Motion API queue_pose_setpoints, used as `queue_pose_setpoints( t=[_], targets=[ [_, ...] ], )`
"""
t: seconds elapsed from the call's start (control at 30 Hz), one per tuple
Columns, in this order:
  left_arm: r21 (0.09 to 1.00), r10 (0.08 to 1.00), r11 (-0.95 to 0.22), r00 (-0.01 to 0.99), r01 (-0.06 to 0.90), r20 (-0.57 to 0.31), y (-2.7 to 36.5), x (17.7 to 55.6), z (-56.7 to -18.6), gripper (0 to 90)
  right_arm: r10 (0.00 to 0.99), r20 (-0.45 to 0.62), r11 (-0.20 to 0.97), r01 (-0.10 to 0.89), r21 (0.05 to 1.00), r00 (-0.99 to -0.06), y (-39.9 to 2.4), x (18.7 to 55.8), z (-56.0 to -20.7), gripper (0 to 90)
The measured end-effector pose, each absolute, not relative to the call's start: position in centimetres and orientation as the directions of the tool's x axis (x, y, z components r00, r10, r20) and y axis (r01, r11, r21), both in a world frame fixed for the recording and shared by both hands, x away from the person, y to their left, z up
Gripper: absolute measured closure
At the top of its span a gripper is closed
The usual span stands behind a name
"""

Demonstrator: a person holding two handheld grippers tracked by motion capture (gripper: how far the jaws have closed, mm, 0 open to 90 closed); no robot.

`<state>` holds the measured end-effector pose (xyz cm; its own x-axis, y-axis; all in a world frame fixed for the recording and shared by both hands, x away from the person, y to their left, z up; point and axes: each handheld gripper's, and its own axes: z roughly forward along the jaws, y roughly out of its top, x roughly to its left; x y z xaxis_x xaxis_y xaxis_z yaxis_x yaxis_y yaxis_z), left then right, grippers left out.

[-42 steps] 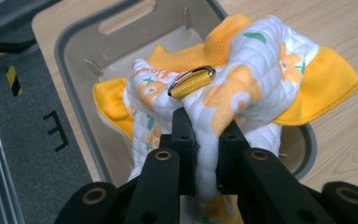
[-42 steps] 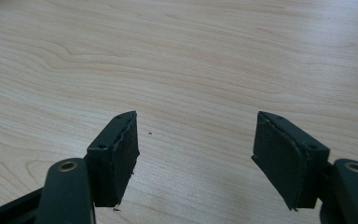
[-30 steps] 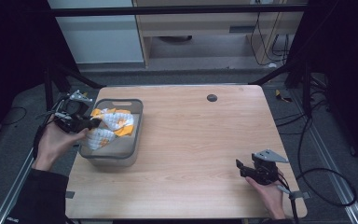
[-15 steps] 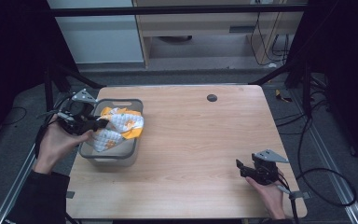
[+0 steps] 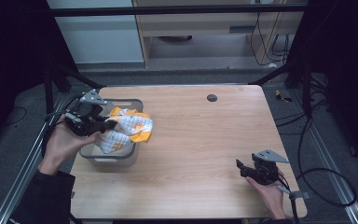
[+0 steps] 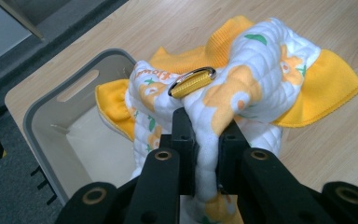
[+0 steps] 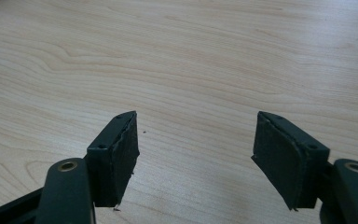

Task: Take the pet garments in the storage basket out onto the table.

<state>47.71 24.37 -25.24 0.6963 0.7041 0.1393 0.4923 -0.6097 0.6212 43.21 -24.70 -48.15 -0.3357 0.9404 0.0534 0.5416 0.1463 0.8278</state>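
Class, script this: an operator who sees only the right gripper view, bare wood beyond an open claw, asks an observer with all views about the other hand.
Observer: The left claw is shut on a quilted white and orange garment.
Operator: Where is that?
Observer: It hangs across the rim of a grey bin at the table's left.
Operator: Anything on the cloth?
Observer: A metal ring on a yellow strap, just beyond the claw.

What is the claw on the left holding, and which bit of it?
The left claw pinches a fold of the white-and-orange quilted cloth, just below its yellow ring loop.
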Motion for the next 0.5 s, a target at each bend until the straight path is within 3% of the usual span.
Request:
queue_pose_setpoints(
  t=[0.5],
  targets=[
    [0.609, 0.650, -0.649, 0.748, 0.456, 0.133, 21.7, 47.6, -25.7, 81.3, 0.940, 0.054, 0.145, 0.540, 0.829, -0.336, -24.8, 43.2, -48.1, 30.8]
  ],
)
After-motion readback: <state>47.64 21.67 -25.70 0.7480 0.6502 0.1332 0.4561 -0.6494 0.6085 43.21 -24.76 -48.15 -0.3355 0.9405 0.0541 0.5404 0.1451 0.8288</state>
